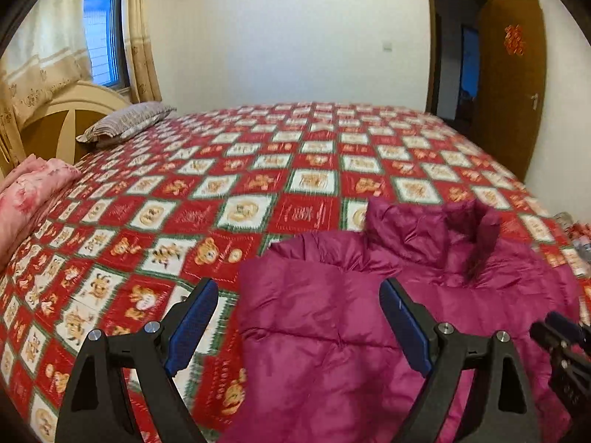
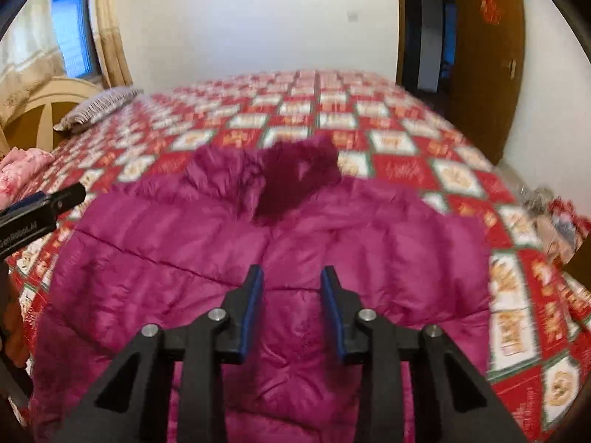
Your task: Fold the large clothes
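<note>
Left wrist: looks down along its fingers across the bed (image 1: 258,170), jacket (image 1: 332,332) close at lower right.
Right wrist: same direction, jacket (image 2: 258,258) centred and near.
Shared: jacket, bed, window (image 1: 99,26), door (image 1: 513,85).

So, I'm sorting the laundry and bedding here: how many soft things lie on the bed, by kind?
Puffer jacket, magenta, spread flat: 1
Pillow, grey patterned, by the headboard: 1
Folded quilt, pink floral: 1
Bedspread, red with cartoon squares, beneath them all: 1
Total: 4
</note>
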`<state>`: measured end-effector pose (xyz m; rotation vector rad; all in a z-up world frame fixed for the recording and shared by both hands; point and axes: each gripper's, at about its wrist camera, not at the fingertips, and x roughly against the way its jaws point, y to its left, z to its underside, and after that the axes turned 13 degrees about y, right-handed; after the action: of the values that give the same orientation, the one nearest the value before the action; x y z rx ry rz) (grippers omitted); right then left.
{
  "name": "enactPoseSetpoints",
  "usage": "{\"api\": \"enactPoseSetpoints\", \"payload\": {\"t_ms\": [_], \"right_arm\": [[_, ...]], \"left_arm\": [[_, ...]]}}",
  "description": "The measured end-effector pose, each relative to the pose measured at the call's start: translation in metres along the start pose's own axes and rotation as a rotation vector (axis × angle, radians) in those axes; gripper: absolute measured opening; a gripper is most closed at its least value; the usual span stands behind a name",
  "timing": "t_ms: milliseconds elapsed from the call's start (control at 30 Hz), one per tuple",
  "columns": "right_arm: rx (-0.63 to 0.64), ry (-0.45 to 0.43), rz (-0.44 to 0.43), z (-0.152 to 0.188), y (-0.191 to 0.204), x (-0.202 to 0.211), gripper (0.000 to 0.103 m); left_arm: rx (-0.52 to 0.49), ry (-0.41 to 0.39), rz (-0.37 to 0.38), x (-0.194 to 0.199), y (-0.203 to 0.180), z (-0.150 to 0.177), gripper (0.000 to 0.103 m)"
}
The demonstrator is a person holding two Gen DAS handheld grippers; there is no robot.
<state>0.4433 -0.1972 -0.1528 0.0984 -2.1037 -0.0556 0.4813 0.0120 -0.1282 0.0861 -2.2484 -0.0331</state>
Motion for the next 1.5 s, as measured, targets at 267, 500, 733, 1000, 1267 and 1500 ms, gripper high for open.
{"api": "enactPoseSetpoints", "payload": {"t_ms": [267,500,733,1000,1267,1500], "right_arm": [[0.028,0.044,0.003,0.023,-0.016,-0.027,0.032],[0.001,0.079,-0.014,0.008,-0.015,-0.015,0.046],[-0.136,-0.035,-0.007,-0.082,-0.012,0.008,0.086],[-0.18,0.19,0.119,-0.151,0.006,-0.079,0.079],[-0.276,0.207,0.118,-0.101,-0.041,-0.061,0.017],[-0.369,0.172,0.065,-0.051,-0.066,-0.066,0.014]], "left_arm": [[0.07,0.132,-0.067,-0.064,0.01,0.034,0.09],[0.121,0.184,-0.032,-0.073,0.016,0.038,0.095],[0.203,0.086,-0.036,-0.051,0.03,0.046,0.095],[0.21,0.016,-0.013,-0.039,0.035,0.048,0.095],[0.212,0.019,0.0,-0.042,0.038,0.047,0.095],[0.202,-0.005,0.006,-0.036,0.038,0.049,0.095]]}}
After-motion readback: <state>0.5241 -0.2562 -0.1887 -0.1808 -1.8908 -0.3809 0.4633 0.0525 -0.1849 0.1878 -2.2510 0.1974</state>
